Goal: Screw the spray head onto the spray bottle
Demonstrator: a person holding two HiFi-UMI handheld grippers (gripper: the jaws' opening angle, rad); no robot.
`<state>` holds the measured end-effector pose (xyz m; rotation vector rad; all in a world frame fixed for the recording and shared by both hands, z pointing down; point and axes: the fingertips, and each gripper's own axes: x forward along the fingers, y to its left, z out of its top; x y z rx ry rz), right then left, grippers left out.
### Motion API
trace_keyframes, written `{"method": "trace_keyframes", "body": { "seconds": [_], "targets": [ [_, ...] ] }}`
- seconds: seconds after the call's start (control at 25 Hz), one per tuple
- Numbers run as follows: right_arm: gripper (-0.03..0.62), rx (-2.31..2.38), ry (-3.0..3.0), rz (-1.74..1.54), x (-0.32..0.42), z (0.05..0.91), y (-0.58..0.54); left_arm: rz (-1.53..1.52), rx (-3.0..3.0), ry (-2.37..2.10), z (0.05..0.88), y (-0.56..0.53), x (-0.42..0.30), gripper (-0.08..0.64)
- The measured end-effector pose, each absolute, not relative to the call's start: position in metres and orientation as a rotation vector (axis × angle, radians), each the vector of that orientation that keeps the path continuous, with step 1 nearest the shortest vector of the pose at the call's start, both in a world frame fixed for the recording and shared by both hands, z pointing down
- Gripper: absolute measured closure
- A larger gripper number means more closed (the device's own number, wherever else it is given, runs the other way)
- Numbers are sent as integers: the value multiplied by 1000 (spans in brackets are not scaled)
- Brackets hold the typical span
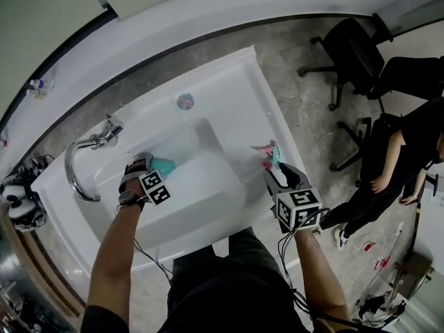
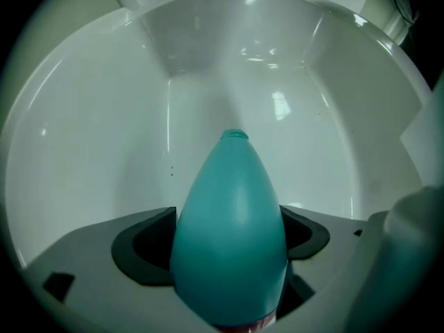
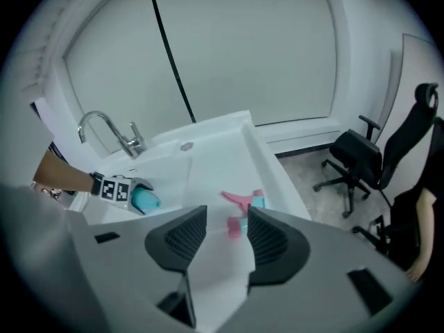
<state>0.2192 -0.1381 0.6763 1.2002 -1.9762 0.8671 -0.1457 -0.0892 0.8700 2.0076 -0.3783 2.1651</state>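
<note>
Grey speckled flooring (image 1: 305, 109) fills the upper right of the head view. It runs under two black office chairs (image 1: 354, 47), and a person in dark clothes (image 1: 395, 158) stands at the right edge.

Across the middle of that view lies a long white moulded sink unit whose flat ledge serves as the worktop (image 1: 229, 96). A rectangular white basin (image 1: 208, 186) is sunk into its lower left part. A curved chrome tap (image 1: 68, 172) arches over the basin from the left. A small round drain fitting (image 1: 185, 102) sits near the top of the unit.

The left gripper (image 1: 151, 177), grey with a cube of square markers, reaches down into the basin at centre left. In the left gripper view its jaws stand spread wide. A smooth teal plastic spray bottle (image 2: 229, 220), pear-shaped, lies between them. Its open neck points at the far basin wall, towards the top of that frame. The dark pads flank the bottle's widest part, and I cannot see them squeezing it.

The right gripper (image 1: 281, 179), with its own marker cube, hangs over the worktop at centre right. The right gripper view shows its ribbed black jaws partly apart with nothing between them.

Just beyond the jaw tips a pink and teal plastic spray head (image 3: 243, 203) lies on its side on the flat ledge. That puts it right of the basin and well apart from the bottle.
</note>
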Motion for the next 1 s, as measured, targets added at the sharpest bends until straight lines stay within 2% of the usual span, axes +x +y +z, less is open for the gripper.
{"method": "trace_keyframes", "body": {
  "seconds": [0.44, 1.0],
  "targets": [
    [434, 1109, -1700, 822, 240, 730, -175, 2073, 1986, -346, 873, -90, -147, 133],
    [437, 900, -1714, 764, 229, 733, -171, 2025, 2014, -351, 872, -93, -149, 126]
  ]
}}
